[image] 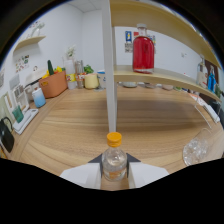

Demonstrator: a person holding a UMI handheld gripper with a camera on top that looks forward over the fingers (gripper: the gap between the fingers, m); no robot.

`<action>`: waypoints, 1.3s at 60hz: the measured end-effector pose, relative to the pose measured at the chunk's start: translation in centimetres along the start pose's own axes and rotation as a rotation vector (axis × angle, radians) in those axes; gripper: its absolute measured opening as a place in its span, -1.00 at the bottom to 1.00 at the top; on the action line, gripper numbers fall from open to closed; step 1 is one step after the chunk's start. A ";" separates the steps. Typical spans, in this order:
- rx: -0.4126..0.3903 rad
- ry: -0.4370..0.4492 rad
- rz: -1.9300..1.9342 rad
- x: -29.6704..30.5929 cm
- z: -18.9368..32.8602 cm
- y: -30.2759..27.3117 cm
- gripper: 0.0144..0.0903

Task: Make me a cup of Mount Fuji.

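Observation:
A small clear bottle (pixel 114 161) with an orange cap (pixel 114 138) stands upright between my gripper's (pixel 114 172) two pale fingers (pixel 84 175), and both fingers press on its sides. It is held just over the wooden counter (pixel 75 130). To the right of the fingers a clear glass cup (pixel 195 150) with ice sits on the counter. Beyond, on a raised wooden shelf (pixel 165 75), stands a large bottle of red liquid (pixel 143 52).
A white post (pixel 110 70) rises from the counter straight ahead of the bottle. At the far left stand an orange pot (pixel 53 84) with plants, a yellow mug (pixel 91 80) and a blue cup (pixel 38 98). Small dishes line the shelf's lower level.

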 end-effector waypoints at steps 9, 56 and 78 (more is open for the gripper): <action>0.005 0.008 0.000 0.2 -1.0 0.5 -0.28; 0.247 0.015 -0.035 17.3 -15.4 -6.3 0.89; 0.306 0.049 -0.008 27.4 -14.5 -12.0 0.89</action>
